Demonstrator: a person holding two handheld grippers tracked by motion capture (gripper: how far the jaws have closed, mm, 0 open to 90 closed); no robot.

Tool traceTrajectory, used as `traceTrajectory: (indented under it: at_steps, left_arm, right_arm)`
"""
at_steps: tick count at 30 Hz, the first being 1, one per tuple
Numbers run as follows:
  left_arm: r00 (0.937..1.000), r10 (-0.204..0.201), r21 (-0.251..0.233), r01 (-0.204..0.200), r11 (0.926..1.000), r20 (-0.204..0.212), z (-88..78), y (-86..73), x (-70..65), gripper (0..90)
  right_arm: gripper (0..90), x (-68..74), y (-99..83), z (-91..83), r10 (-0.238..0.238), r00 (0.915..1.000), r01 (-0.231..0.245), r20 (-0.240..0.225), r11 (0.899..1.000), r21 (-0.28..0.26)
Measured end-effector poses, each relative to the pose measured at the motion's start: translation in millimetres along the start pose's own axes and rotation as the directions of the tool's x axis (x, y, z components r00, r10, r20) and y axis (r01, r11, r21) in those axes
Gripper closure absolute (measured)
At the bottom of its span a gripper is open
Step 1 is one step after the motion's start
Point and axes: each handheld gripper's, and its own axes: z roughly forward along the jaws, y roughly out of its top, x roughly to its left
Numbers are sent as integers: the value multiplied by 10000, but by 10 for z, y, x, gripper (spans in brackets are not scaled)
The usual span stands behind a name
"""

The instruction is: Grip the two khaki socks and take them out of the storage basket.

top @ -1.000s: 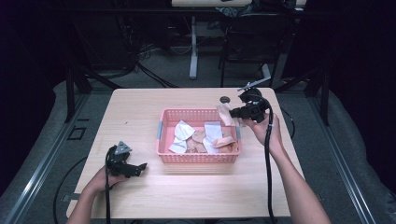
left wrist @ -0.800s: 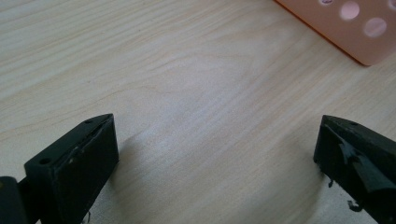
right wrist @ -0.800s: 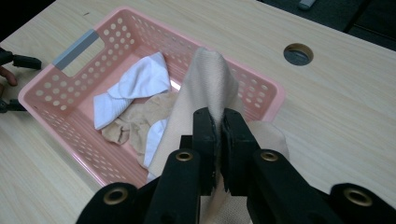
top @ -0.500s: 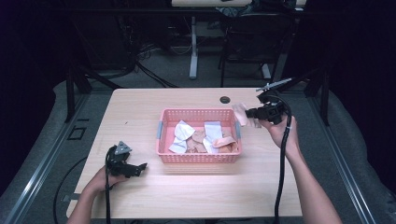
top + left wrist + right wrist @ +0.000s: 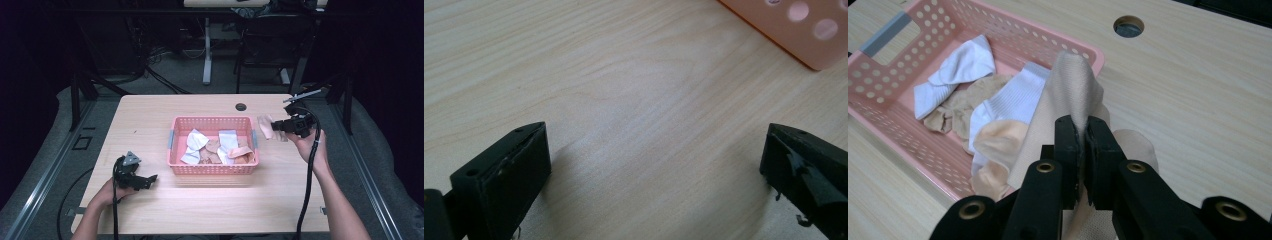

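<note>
A pink perforated basket point(image 5: 214, 168) point(image 5: 878, 57) sits mid-table with several white, tan and peach socks in it. My right gripper point(image 5: 280, 126) point(image 5: 1083, 135) hangs just right of the basket, shut on a beige sock point(image 5: 265, 126) point(image 5: 1068, 85) that drapes from its jaws above the table. At the table's front left my left gripper point(image 5: 145, 180) point(image 5: 654, 165) rests low over bare wood, jaws wide open with nothing between them; a corner of the basket point(image 5: 794, 30) lies beyond it.
A round cable hole point(image 5: 241, 106) point(image 5: 1128, 25) is in the tabletop behind the basket. Bare wood lies right of the basket point(image 5: 290, 170) and across the front. Dark floor, cables and table legs lie beyond the far edge.
My right gripper has carried the beige sock rightward from over the basket's right end to beyond its right edge. The left gripper has stayed put.
</note>
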Motion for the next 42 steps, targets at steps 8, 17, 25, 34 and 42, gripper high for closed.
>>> traceTrajectory:
  at_steps: [8,17,25,34,42]
  left_arm:
    - [10000,-2,-1,2,10000,1,0,0,0,0]
    - [10000,-4,-2,4,10000,-1,0,0,0,0]
    - [10000,1,2,-1,10000,1,0,0,0,0]
    - [10000,-3,1,3,10000,1,0,0,0,0]
    - [10000,-1,1,1,10000,0,0,0,0,0]
  right_arm:
    - [848,-166,-156,69,359,9990,-365,268,9991,230]
    - [848,-359,-342,246,842,9949,-877,549,9940,651]
    - [848,-476,-437,376,1191,9904,-1260,704,9865,1042]
    - [846,-548,-499,415,1372,9879,-1459,727,9803,1332]
    - [844,-544,-583,607,1257,9873,-1428,968,9702,1959]
